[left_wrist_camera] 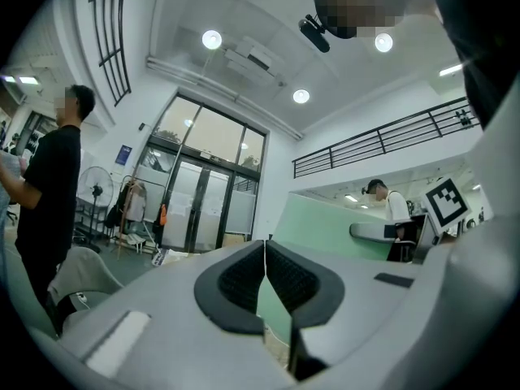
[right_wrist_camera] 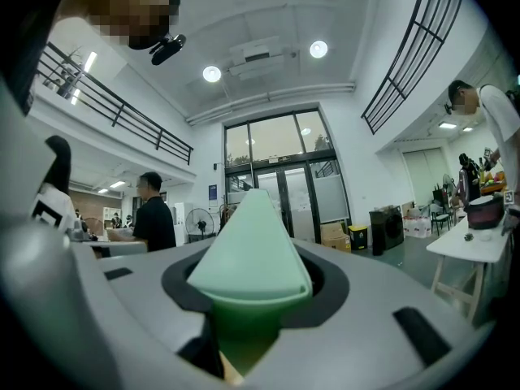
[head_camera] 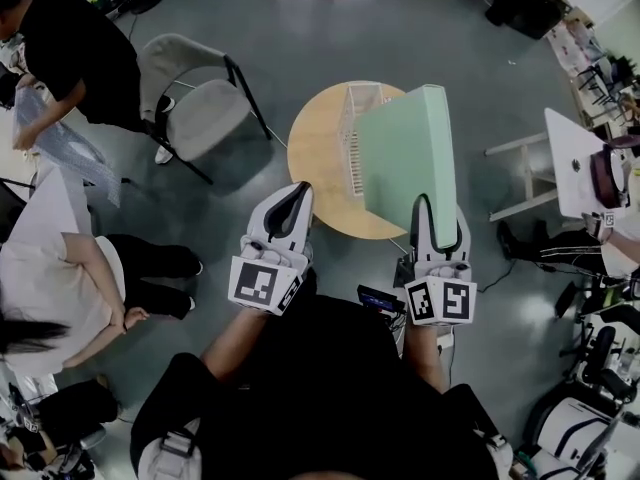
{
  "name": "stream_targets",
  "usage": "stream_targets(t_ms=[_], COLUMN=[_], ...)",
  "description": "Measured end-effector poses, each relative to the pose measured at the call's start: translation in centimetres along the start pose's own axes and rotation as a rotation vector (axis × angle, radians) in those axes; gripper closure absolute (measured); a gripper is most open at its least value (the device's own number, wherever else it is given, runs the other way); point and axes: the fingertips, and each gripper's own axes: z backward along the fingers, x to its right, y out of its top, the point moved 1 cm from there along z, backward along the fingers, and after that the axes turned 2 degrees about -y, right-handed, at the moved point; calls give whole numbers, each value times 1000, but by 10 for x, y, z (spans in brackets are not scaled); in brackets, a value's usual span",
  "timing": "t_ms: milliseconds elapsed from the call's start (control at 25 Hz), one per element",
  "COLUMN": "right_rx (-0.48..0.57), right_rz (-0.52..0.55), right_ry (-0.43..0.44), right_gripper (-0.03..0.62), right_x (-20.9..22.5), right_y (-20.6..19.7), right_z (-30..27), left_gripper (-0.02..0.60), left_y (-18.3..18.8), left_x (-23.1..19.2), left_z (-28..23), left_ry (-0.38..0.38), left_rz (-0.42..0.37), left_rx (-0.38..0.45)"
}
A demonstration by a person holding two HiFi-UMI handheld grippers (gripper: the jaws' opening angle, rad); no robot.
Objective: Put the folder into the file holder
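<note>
**Right tongs** (head_camera: 426, 206): closed on the near edge of the folder. The right gripper view shows the pale green sheet filling the gap between the two pads.

**Folder** (head_camera: 405, 153): pale green, flat and rigid. It is held by the right tongs and raised over the right half of the table, standing nearly upright with its far edge highest. In the head view it overlaps the right side of the file holder. Contact between the two cannot be made out.

**File holder** (head_camera: 358, 111): white wire rack. It stands on the table towards the far edge, partly hidden behind the folder.

**Table** (head_camera: 312, 143): round, with a light wooden top, directly ahead of the person.

**Left tongs** (head_camera: 290, 204): narrow, with the pads meeting and nothing between them. They sit over the near left rim of the table, apart from the folder.

**Surroundings:**
- Grey folding chair (head_camera: 195, 108), left of the table.
- Person in a black shirt (head_camera: 70, 48), far left.
- Seated person in a white top (head_camera: 50, 268), near left.
- White side table (head_camera: 575, 163), right.
- Grey floor.
</note>
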Motion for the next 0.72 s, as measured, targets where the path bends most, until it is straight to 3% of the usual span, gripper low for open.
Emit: stream_targets(t_ms=[720], right_rx=[-11], right_rz=[12], right_ry=[-35], right_gripper=[441], right_x=[-1], right_y=[-20], right_z=[-58], left_gripper=[572], left_y=[-12], left_x=[-44], left_z=[-39], left_ry=[-30], left_rz=[30], left_rx=[-27])
